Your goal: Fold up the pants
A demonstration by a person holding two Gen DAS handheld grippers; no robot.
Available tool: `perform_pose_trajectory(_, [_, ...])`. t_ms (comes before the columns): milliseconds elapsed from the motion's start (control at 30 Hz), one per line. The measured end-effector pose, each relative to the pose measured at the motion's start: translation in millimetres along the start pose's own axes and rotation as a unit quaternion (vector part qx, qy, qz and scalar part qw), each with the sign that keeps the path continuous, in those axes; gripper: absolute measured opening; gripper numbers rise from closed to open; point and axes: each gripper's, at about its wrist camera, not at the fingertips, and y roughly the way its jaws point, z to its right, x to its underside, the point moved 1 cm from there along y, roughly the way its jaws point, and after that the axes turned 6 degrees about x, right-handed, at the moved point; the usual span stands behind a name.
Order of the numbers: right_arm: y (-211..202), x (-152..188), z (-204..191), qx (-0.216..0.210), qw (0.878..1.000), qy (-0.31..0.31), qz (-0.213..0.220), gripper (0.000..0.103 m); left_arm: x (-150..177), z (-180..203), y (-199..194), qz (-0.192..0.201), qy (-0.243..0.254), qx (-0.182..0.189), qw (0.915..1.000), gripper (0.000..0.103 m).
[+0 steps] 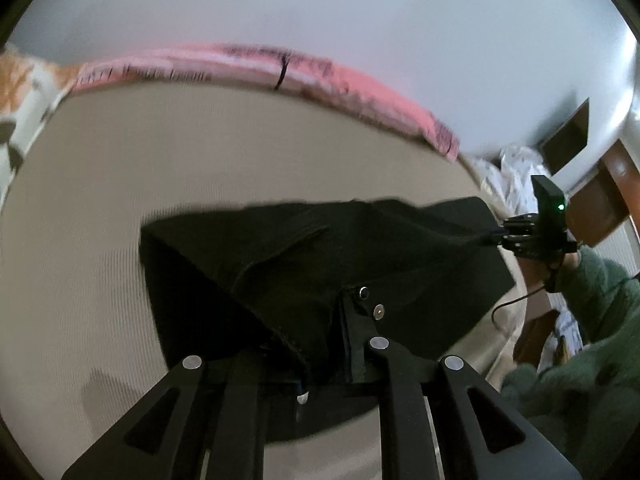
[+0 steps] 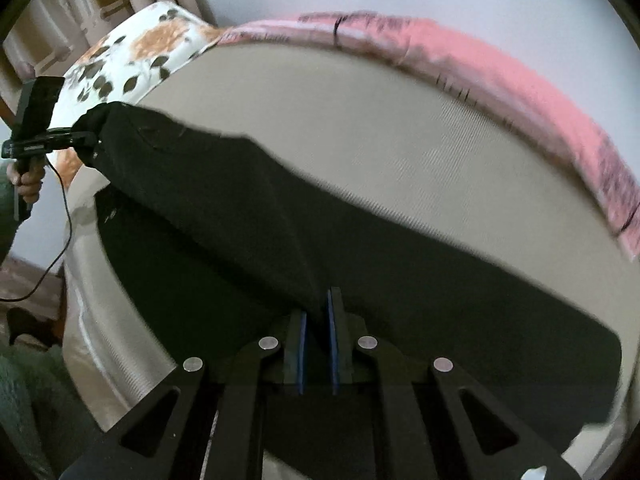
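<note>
Starting low in the right wrist view, the right gripper [image 2: 316, 340] has its two blue-lined fingers [image 2: 332, 344] drawn in to a narrow gap with a fold of the black pants [image 2: 248, 208] pinched between them. From there the cloth runs up toward the left of the frame as a taut raised band, while the rest lies flat on the beige bed [image 2: 360, 120], spreading to the lower right.

Only this view shows the far end of that band: at middle left the left gripper [image 2: 86, 140] holds a bunched corner of the pants, a bare hand [image 2: 28, 184] wrapped round its grip below and a thin cable [image 2: 60, 232] hanging from it.

In the left wrist view, low and centre, the left gripper [image 1: 320, 360] is buried in dark cloth. One finger [image 1: 360, 336] shows to the right; the other is covered, so I cannot read the gap, though the fabric hangs gathered from it. This view alone shows metal snaps [image 1: 378, 311] on the fabric, and at right the right gripper [image 1: 494, 236] biting the cloth's edge, level and side-on, carried on an arm in a green sleeve [image 1: 592, 304] coming in from the lower right.

Farther back in both views, a pink patterned blanket [image 2: 500, 64] lies along the far edge of the bed, a floral pillow [image 2: 140, 48] sits at upper left in the right view, and a pale wall [image 1: 360, 12] rises behind.
</note>
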Motion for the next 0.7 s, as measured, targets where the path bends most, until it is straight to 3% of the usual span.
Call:
perform_pose_trajectory(200, [38, 38, -27, 0.009, 0.999, -0.012, -0.043, 0.006, 49, -19, 18, -0.062, -0.021, -0.041, 0.9970, 0.023])
perform_pose_trajectory(333, [59, 43, -35, 0.029, 0.997, -0.015, -0.063, 0.007, 66, -15, 22, -0.074, -0.020, -0.074, 0.9943, 0.028])
perform_pose_trajectory(367, [61, 42, -37, 0.036, 0.997, -0.018, -0.061, 0.009, 67, -12, 21, -0.070, -0.016, -0.081, 0.9942, 0.029])
perform_pose_trajectory(433, [61, 41, -38, 0.029, 0.998, -0.008, -0.061, 0.013, 70, -8, 18, -0.068, -0.015, -0.112, 0.9913, 0.044])
perform_pose_trajectory(467, [61, 41, -39, 0.034, 0.998, -0.006, -0.060, 0.016, 72, -6, 16, -0.069, -0.016, -0.138, 0.9878, 0.059])
perform_pose_trajectory(500, [60, 41, -39, 0.035, 0.998, 0.000, -0.060, 0.023, 74, -6, 15, -0.069, -0.017, -0.150, 0.9861, 0.067])
perform_pose_trajectory(600, [53, 43, -39, 0.046, 0.998, 0.018, -0.049, 0.038, 84, -3, 5, -0.069, -0.032, -0.161, 0.9841, 0.067])
perform_pose_trajectory(700, [34, 49, -39, 0.048, 0.998, 0.033, -0.027, 0.042, 94, -5, -20, -0.038, -0.065, -0.180, 0.9807, 0.067])
